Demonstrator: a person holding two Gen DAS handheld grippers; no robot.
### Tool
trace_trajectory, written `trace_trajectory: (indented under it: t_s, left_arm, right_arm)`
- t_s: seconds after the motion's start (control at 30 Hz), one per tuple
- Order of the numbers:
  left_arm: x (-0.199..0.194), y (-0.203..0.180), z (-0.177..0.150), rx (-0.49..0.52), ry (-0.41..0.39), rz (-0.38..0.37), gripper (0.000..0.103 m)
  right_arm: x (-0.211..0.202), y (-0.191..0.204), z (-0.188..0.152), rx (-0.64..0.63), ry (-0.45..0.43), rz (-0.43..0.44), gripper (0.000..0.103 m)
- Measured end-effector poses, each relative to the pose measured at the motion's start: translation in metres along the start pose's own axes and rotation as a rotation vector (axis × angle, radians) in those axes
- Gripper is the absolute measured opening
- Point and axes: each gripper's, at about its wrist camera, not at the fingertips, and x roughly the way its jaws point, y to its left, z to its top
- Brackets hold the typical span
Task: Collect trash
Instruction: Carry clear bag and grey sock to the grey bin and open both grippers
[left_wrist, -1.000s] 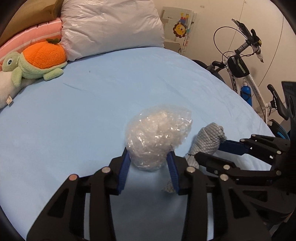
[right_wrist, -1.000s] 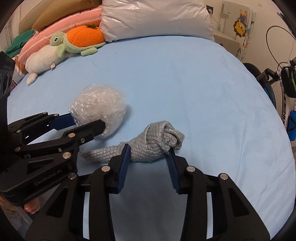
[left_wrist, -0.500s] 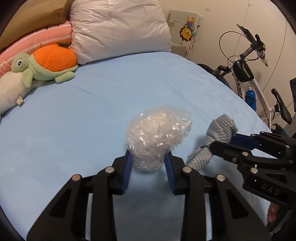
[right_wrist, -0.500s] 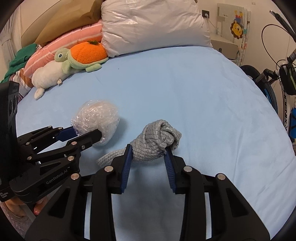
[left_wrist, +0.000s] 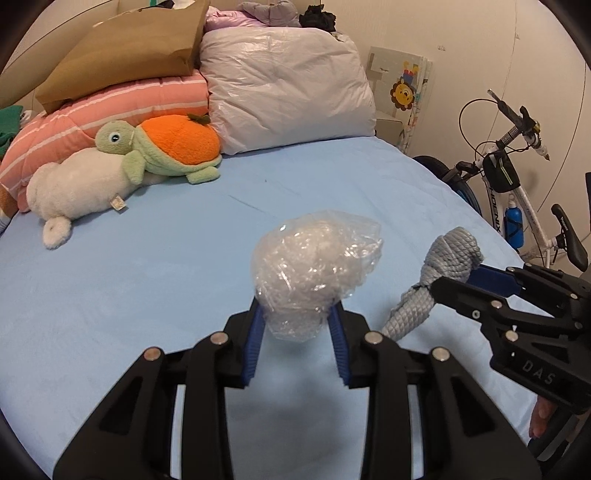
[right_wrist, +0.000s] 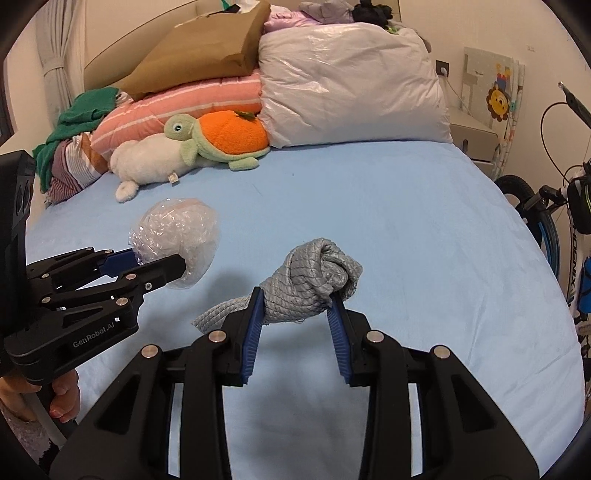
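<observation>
A crumpled ball of clear plastic wrap (left_wrist: 314, 266) hangs above the blue bed sheet (left_wrist: 147, 266), with my left gripper (left_wrist: 295, 325) shut on its lower part. The same ball (right_wrist: 177, 236) and left gripper (right_wrist: 155, 264) show at the left of the right wrist view. A knotted wad of grey quilted wrapping (right_wrist: 314, 284) is pinched in my right gripper (right_wrist: 295, 314), lifted off the sheet with its tail trailing left. In the left wrist view that grey wad (left_wrist: 436, 273) sits in the right gripper (left_wrist: 461, 280) at the right.
At the bed's head lie a turtle plush (left_wrist: 162, 147), a white plush (left_wrist: 81, 188), a pink striped cushion (left_wrist: 110, 107), a brown paper bag (left_wrist: 125, 48) and a plastic-covered pillow (left_wrist: 288, 88). A bicycle (left_wrist: 517, 192) stands right of the bed. A hand (right_wrist: 55, 398) grips the left tool.
Both grippers pinched tighter on their items and lifted them up off the sheet. More of the bed's head has come into view.
</observation>
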Motion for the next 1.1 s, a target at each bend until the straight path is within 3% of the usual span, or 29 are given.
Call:
trace_trajectory:
  t_s: [0.43,0.73,1.1]
  left_arm:
    - [-0.134,0.04,-0.055,-0.123,-0.038,0.14,0.033]
    - [-0.233,0.063,-0.094,-0.188,-0.086,0.22,0.033]
    - [-0.332,0.102,-0.138,-0.279,-0.151,0.32,0.034]
  right_arm:
    - [-0.075,0.074,-0.013,-0.055,-0.014,0.161,0.033]
    - [-0.12,0.151,-0.026,-0.17,-0.051,0.221,0.033]
    - [-0.17,0.245,-0.046,-0.303,-0.067,0.359,0.033]
